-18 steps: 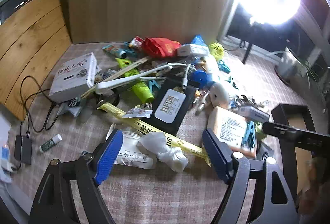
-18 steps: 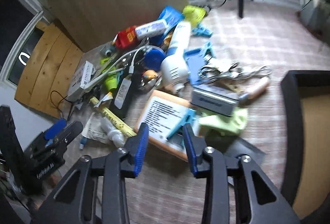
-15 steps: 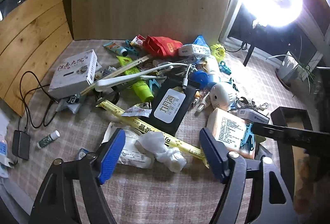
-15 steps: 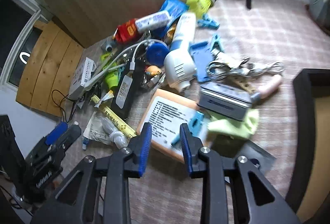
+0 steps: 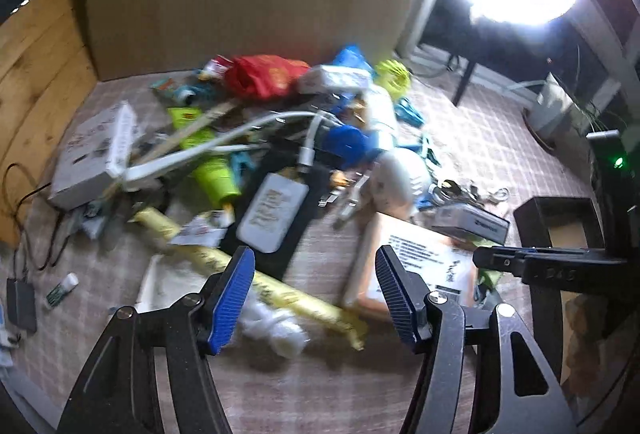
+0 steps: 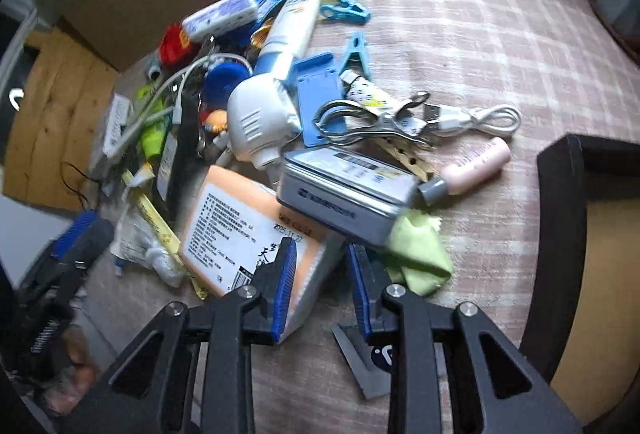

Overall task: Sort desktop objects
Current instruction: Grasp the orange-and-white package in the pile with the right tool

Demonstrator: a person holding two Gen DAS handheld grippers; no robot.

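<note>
A heap of desktop objects covers the checked cloth. My right gripper (image 6: 320, 274) is partly open, its jaws set around the near right corner of an orange box (image 6: 240, 230), close to it. A grey tin (image 6: 340, 190) and a green cloth (image 6: 420, 254) lie just beyond. My left gripper (image 5: 314, 290) is open and empty above a long yellow packet (image 5: 280, 290) and crumpled white tissue (image 5: 276, 326). The orange box also shows in the left wrist view (image 5: 412, 266), with the right gripper (image 5: 520, 262) over its right end.
A black tray (image 6: 560, 234) stands at the right, also in the left wrist view (image 5: 556, 210). The heap holds a black pouch (image 5: 272, 214), white charger (image 6: 256, 118), blue stand (image 6: 316, 90), white cable (image 6: 480, 118), pink tube (image 6: 472, 170) and white box (image 5: 92, 158). A wooden board stands behind.
My right gripper has moved down and forward onto the orange box's corner and the jaws have narrowed a little. My left gripper has shifted forward and right over the yellow packet.
</note>
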